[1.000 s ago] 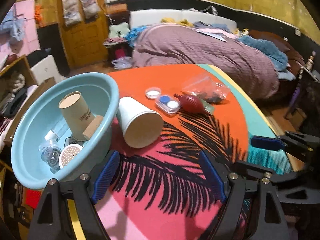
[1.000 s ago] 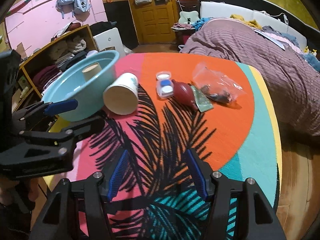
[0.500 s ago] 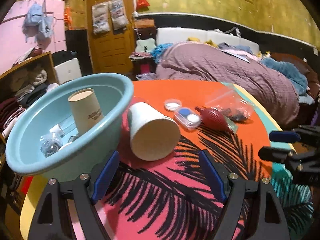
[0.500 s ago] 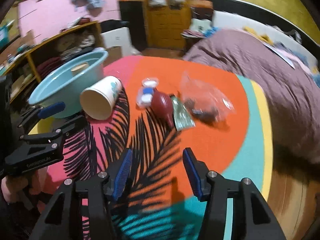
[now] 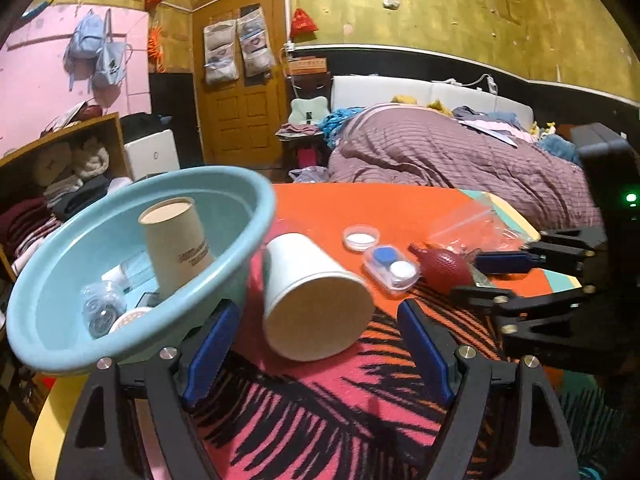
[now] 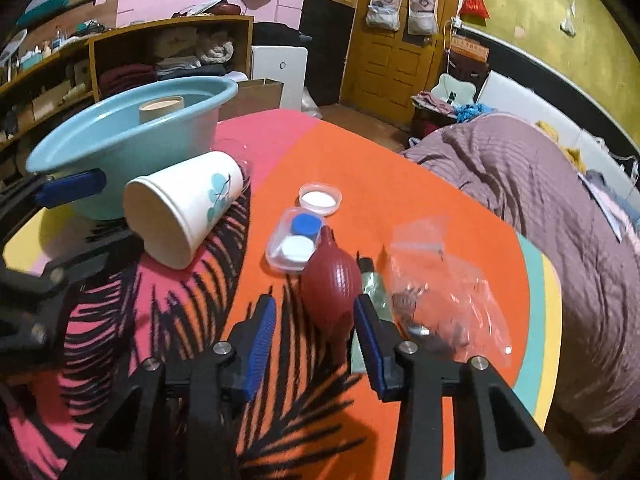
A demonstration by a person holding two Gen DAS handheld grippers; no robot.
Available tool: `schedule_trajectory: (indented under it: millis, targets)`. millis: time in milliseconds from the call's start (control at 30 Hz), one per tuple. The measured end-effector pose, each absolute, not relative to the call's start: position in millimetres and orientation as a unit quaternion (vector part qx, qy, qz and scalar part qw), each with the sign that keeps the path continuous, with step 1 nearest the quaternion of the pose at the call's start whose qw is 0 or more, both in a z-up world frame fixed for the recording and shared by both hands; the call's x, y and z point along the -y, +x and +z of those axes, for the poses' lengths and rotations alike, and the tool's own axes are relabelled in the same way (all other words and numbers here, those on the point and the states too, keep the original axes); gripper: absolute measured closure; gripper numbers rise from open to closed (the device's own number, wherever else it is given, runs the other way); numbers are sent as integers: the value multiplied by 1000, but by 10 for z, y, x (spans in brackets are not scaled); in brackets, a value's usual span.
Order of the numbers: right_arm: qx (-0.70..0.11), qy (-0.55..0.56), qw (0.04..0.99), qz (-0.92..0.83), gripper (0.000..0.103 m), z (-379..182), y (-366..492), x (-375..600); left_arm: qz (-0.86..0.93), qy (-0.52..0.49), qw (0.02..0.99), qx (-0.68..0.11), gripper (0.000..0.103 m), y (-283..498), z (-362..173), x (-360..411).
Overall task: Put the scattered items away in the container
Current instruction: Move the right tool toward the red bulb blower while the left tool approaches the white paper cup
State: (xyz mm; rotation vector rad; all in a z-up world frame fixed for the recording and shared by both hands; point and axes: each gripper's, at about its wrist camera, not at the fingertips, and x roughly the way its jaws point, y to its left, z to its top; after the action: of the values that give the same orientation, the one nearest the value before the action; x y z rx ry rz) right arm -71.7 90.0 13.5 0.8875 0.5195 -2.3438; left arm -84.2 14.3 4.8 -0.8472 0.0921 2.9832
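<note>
**Right wrist view: gripper closed in on the red bulb**

Right wrist view showed the right gripper (image 6: 315, 334), wide apart 1 s ago and well back, had dropped low with narrower jaws flanking the red bulb (image 6: 332, 286), not yet clamped. Left gripper (image 5: 316, 354) stayed wide, empty, near the white cup (image 5: 316, 300) lying beside the blue basin (image 5: 256, 216). Plastic bag (image 6: 448, 280) and lens case (image 6: 296, 240) crowded the bulb; likely next pick.

cup (image 5: 316, 300) beside basin (image 5: 240, 216), case (image 5: 392, 266) right of cup
</note>
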Motion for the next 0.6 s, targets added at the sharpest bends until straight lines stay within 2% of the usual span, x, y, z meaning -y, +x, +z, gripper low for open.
schedule_trajectory:
  millis: [200, 367, 600]
  targets:
    - [-214, 307, 283, -883, 59, 82, -771, -783, 962, -268, 22, -46, 17, -932, 65, -299]
    - [-194, 303, 291, -886, 59, 72, -856, -821, 959, -279, 12, -40, 17, -1004, 36, -311]
    - [-198, 283, 311, -886, 60, 102, -808, -775, 955, -289, -46, -44, 14, -1005, -4, -300]
